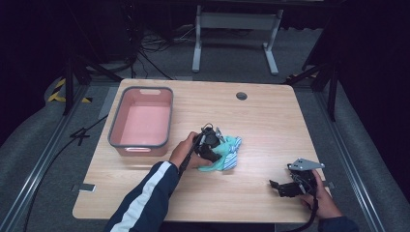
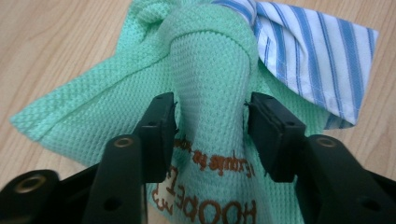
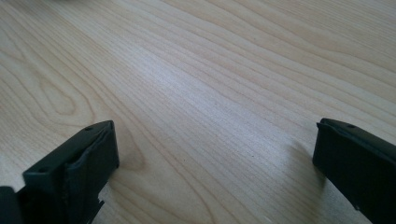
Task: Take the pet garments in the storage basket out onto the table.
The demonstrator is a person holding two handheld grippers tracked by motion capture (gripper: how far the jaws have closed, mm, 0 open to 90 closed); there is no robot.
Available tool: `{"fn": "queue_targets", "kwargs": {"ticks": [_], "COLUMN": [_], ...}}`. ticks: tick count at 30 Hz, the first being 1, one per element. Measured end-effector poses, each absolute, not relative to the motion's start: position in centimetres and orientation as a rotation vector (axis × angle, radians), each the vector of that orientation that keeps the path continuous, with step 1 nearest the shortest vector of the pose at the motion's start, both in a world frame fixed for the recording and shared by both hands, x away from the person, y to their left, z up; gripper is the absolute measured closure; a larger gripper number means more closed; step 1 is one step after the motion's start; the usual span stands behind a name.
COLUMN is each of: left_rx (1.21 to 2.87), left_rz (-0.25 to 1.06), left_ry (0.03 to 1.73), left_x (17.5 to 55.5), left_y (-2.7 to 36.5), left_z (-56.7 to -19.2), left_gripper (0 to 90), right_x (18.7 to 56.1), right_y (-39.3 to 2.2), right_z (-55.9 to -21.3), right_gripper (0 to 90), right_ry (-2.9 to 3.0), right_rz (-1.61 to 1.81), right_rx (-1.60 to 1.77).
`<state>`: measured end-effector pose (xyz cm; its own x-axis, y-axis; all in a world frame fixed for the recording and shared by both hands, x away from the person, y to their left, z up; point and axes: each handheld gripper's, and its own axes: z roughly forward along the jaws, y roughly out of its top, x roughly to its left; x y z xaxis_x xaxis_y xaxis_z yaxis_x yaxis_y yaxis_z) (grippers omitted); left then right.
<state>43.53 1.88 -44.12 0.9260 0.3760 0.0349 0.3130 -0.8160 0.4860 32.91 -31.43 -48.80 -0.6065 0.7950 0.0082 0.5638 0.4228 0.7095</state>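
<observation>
The green cloth (image 2: 205, 70) sits bunched up near the middle of the table (image 1: 270, 116), just right of the pink bin (image 1: 141, 122), with a blue-striped cloth (image 2: 313, 60) tucked against its far side. The left tool (image 1: 212, 145) is right on top of it. In the left gripper view a raised fold of the green cloth runs up between its jaws, and there's a thin gap on each side, so the pads sit apart around the fold rather than clamped on it. Brown stitched lettering shows on the cloth down near the jaws. The right tool (image 1: 283, 187) is well right of the cloths, near the table's front edge, low over bare wood, jaws wide apart with nothing between them.
</observation>
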Motion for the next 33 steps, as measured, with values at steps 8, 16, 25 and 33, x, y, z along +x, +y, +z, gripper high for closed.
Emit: {"fn": "queue_targets", "kwargs": {"ticks": [8,16,25,33], "left_rx": [2.605,2.63,2.627,2.64], "left_rz": [0.227,0.278,0.32,0.359], "left_ry": [0.508,0.472,0.44,0.415], "left_x": [42.9,42.1,40.5,38.8], "left_y": [2.0,2.4,3.5,5.2], "left_z": [-43.0,-41.7,-39.9,-39.3], "left_gripper": [36.6,26.4,22.9,22.4], "right_x": [32.9,32.9,32.9,32.9], "right_y": [-31.4,-31.4,-31.4,-31.5], "right_z": [-48.8,-48.8,-48.8,-48.8], "right_gripper": [0.5,0.4,0.4,0.5], "right_ry": [2.353,2.353,2.354,2.354], "right_rz": [0.985,0.986,0.986,0.986], "right_rx": [1.169,1.168,1.167,1.167]}}
